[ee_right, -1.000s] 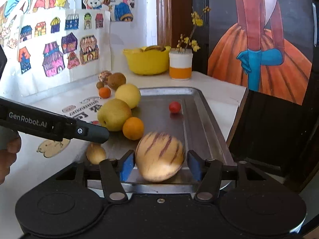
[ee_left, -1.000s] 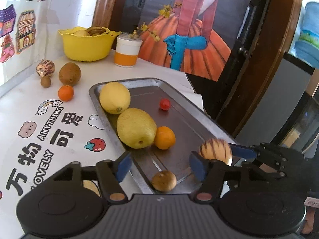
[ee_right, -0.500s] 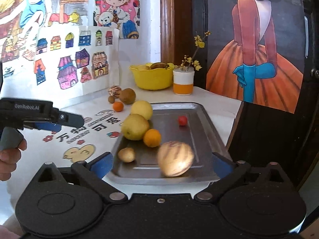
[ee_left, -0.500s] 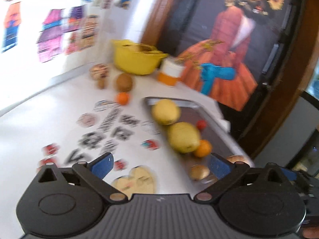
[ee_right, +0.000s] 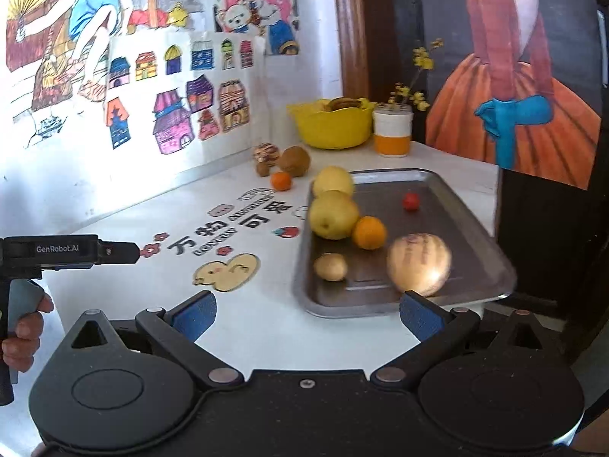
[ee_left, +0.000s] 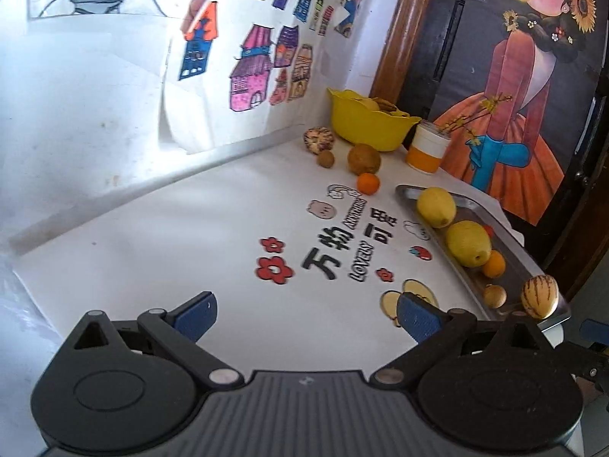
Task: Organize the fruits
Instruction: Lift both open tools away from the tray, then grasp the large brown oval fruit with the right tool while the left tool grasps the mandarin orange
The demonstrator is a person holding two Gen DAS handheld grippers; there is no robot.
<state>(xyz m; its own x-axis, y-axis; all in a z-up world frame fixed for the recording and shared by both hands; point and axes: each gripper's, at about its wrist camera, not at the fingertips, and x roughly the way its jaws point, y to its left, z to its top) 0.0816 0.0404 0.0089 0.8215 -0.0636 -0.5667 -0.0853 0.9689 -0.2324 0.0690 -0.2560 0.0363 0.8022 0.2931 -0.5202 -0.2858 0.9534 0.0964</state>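
Home, likely family kitchen corner. Children's crayon drawings [ee_right: 179,114] taped on white wall left of claw. White counter [ee_left: 152,236] with cartoon stickers ahead. Yellow fruit bowl [ee_right: 331,122] and cup with flower sprigs [ee_right: 392,133] far ahead. Painted lady poster [ee_right: 517,76] on dark door, right.

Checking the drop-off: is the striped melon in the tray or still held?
In the tray. The striped melon rests on the metal tray, clear of the right tool, whose jaws are spread wide open.

"GenRobot.AI" on left gripper [ee_right: 114,253]; "万物可爱", "LOVELY", "ANYTHING" printed on tabletop [ee_left: 152,251].
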